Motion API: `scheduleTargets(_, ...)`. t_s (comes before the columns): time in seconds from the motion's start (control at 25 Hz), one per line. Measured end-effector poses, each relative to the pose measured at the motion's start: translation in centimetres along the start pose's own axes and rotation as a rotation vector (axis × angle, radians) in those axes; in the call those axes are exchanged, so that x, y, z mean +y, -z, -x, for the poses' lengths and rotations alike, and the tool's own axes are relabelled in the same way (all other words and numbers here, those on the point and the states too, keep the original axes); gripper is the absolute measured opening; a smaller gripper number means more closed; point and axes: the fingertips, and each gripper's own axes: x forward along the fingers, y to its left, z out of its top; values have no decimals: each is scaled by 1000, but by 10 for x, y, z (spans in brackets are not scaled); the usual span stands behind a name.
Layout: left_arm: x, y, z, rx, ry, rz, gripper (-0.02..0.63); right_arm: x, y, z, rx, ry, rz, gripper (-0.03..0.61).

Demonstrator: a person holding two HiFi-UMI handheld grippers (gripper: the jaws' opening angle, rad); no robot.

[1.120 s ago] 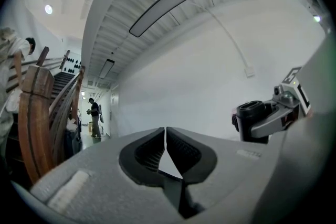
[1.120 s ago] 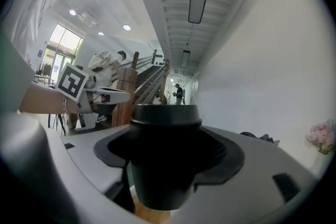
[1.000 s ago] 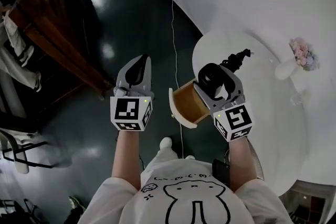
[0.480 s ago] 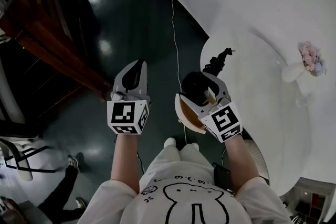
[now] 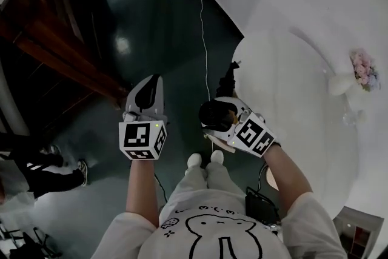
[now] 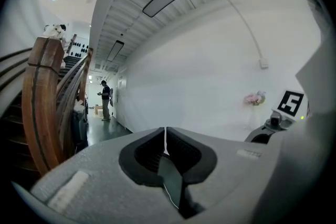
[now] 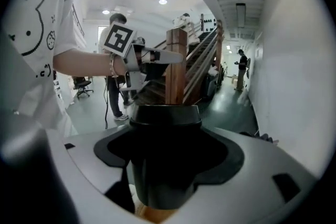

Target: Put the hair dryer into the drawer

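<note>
In the head view my right gripper (image 5: pixel 213 115) is shut on the black hair dryer (image 5: pixel 217 112), at the near left edge of the white table (image 5: pixel 291 106). The dryer's cord and plug (image 5: pixel 230 74) trail away over the table edge. Only a pale sliver of the wooden drawer (image 5: pixel 212 142) shows beneath the gripper. The right gripper view has the dryer's barrel (image 7: pixel 165 155) filling the gap between the jaws, with wood of the drawer (image 7: pixel 155 213) below it. My left gripper (image 5: pixel 154 80) hangs over the dark floor, apart from the drawer, its jaws shut on nothing (image 6: pixel 165 136).
A vase of flowers (image 5: pixel 362 70) stands on the table's far right. A thin white cable (image 5: pixel 205 39) runs across the dark floor. A wooden stair banister (image 5: pixel 54 39) lies to the left, and a person's legs (image 5: pixel 42 164) show at the lower left.
My right gripper has carried the hair dryer left and nearer to me, over the drawer, which is now mostly hidden under it. The left gripper has barely moved.
</note>
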Motion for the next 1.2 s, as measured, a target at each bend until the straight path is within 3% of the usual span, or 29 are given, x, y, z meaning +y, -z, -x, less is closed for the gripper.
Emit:
scheduleTargets(0.2,-12,6,3,16,-8,-1,21,9,32,-8,127,-148,91,339)
scheduleTargets(0.6,-30,20,9,36,3,0,21,22,90,-22,407,-360,250,339)
scheduleTargets(1.0,-39,50,22,111,-5,-10,21,25,166,-33,637,-429,324,339)
scheduleTargets(1.2,-31,56,24,129,-26,-6,21,27,180,-38,638,-455,308,339)
